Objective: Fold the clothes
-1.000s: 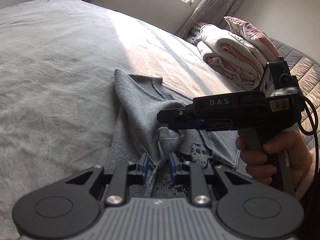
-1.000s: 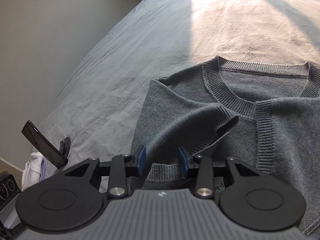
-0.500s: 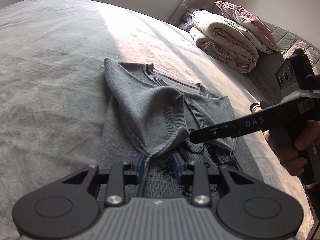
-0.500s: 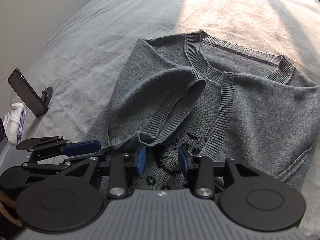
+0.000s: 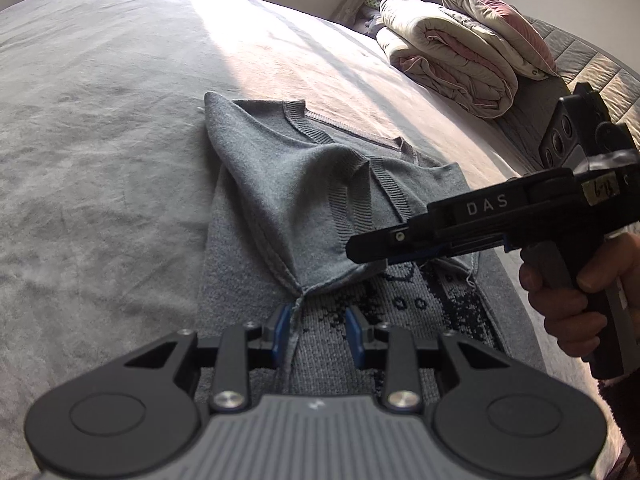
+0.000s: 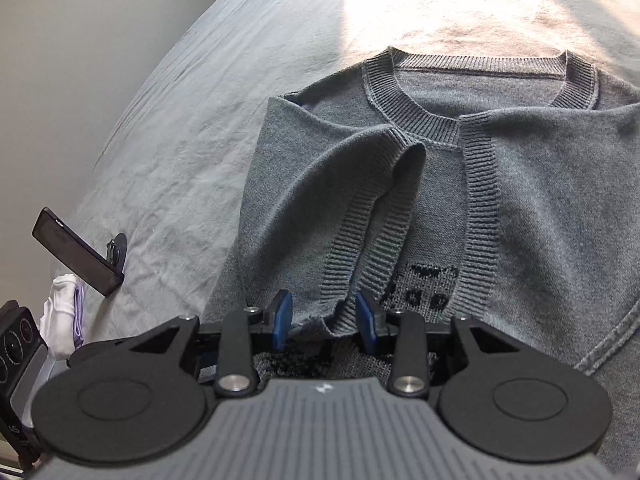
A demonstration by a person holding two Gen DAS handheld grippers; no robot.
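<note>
A grey sweater lies on the bed, its sleeves folded inward. Both the left gripper and the right gripper are spread, each loosely around sleeve fabric. I'd judge the sleeve fold nearly settled; next, flatten it.

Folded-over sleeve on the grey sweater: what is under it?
Under the sleeve lies the sweater front; part of its dark knitted pattern shows past the cuff. The rest of the pattern is covered.
</note>
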